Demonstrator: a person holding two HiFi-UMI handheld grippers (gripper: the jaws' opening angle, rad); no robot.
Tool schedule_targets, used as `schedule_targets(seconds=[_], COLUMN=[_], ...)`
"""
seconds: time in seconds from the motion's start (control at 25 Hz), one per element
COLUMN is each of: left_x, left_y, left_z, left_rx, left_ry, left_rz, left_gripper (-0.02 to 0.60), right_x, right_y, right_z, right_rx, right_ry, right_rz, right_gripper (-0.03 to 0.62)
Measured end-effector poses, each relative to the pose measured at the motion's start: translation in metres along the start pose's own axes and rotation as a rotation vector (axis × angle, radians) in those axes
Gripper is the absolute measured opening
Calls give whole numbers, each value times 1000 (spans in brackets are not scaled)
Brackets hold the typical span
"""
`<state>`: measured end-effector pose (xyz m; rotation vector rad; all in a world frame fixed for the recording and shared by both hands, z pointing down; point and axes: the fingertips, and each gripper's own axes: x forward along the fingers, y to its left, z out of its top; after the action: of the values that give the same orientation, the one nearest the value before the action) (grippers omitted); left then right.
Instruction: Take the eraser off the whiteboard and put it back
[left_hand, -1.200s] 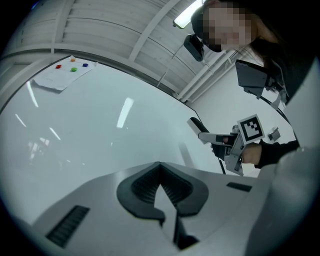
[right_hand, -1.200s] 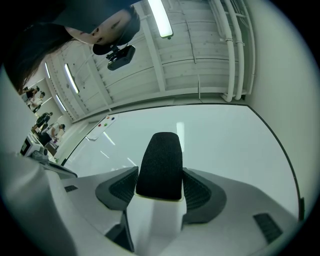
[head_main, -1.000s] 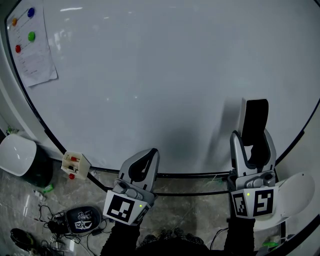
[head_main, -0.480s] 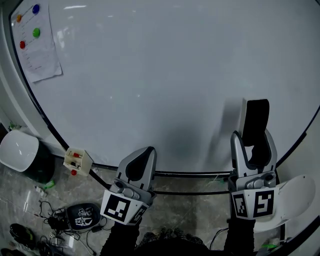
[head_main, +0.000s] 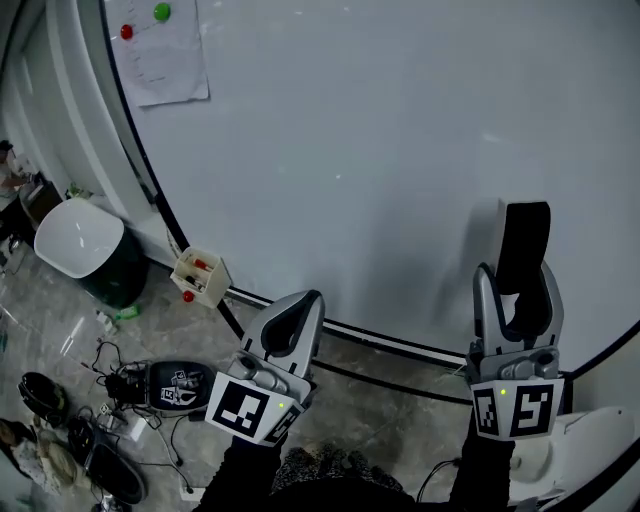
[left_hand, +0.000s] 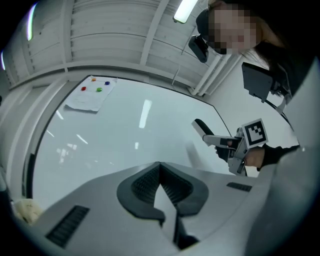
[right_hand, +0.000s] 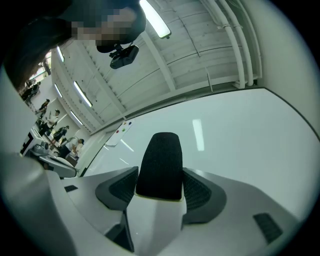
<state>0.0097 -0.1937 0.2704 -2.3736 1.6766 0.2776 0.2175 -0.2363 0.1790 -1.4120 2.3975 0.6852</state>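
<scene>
Both grippers shifted left along whiteboard (head_main: 400, 150); right gripper (head_main: 515, 275) clamped eraser (head_main: 525, 235), left gripper (head_main: 300, 305) closed, empty. Eraser could slip if grip loosened before reaching board.

Head view steeply down; gripper views share whiteboard (head_main: 400, 120).

There is one whiteboard (head_main: 380, 150), one eraser (head_main: 524, 240) and one sheet of paper (head_main: 165, 60), and on that sheet sit four coloured magnets (left_hand: 99, 90). Two grippers show: the left gripper (head_main: 298, 310) and the right gripper (head_main: 516, 275). One small box (head_main: 200, 278) completes the count.
</scene>
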Motion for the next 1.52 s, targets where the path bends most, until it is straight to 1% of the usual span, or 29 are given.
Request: schedule_targets(seconds=[0.2, 0.36, 0.48, 0.6, 0.76, 0.88, 0.96, 1.08, 1.2, 1.52], left_x=[-41, -74, -90, -98, -113, -121, -129, -140, -149, -178], left_y=[20, 29, 46, 70, 113, 147, 171, 207, 239, 302], left_z=[-1, 6, 7, 9, 13, 11, 7, 8, 10, 4], left_rx=[31, 55, 70, 82, 80, 95, 90, 87, 67, 47], left_ry=[43, 49, 41, 32, 18, 30, 41, 29, 18, 23], left_rz=[123, 197, 230, 236, 237, 246, 255, 247, 251, 235], left_gripper=[6, 6, 6, 6, 6, 6, 6, 6, 6, 6], right_x=[15, 18, 26, 42, 64, 81, 92, 110, 128, 154], right_y=[34, 65, 93, 121, 163, 192, 211, 241, 274, 355], right_z=[-6, -3, -2, -1, 1, -3, -6, -7, -6, -18], right_rx=[56, 99, 101, 95, 86, 69, 65, 54, 39, 10], right_ry=[-19, -39, -52, -62, -61, -51, -38, -30, -29, 2], right_rz=[96, 170, 215, 235, 243, 239, 237, 232, 238, 282], right_gripper=[279, 279, 279, 279, 279, 279, 279, 279, 279, 279])
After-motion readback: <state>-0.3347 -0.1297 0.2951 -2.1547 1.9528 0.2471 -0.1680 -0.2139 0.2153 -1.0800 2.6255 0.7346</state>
